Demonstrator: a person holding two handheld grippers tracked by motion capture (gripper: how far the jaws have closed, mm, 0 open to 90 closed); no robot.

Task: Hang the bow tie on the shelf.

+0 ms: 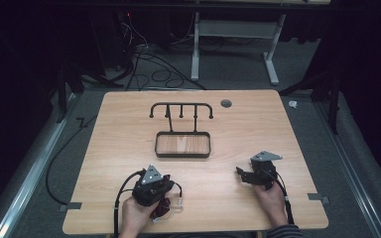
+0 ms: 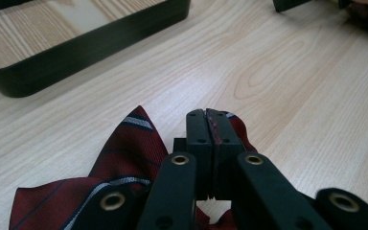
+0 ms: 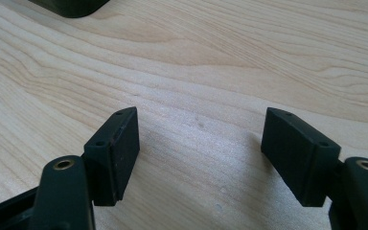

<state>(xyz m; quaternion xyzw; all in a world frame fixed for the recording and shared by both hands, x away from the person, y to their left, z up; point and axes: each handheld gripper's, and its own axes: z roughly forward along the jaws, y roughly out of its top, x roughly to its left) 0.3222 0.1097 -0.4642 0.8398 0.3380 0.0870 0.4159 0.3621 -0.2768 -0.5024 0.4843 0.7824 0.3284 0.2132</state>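
Two grippers sit low in the high view. Left gripper (image 2: 210,125), jaws pinched on a red striped bow tie (image 2: 124,148) at lower left, likely lifts next toward the black metal hook rack (image 1: 181,110) beyond its tray (image 1: 182,154). Right gripper (image 3: 200,143) gapes empty over smooth pale wood table (image 1: 238,124).

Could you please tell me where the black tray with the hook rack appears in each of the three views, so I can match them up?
High view: the black tray sits mid-table, beyond both hand-held grippers.
Left gripper view: its dark wall crosses the upper left, beyond the striped red bow tie.
Right gripper view: one rounded corner at the top left edge.
Shared landmark: the wooden table.
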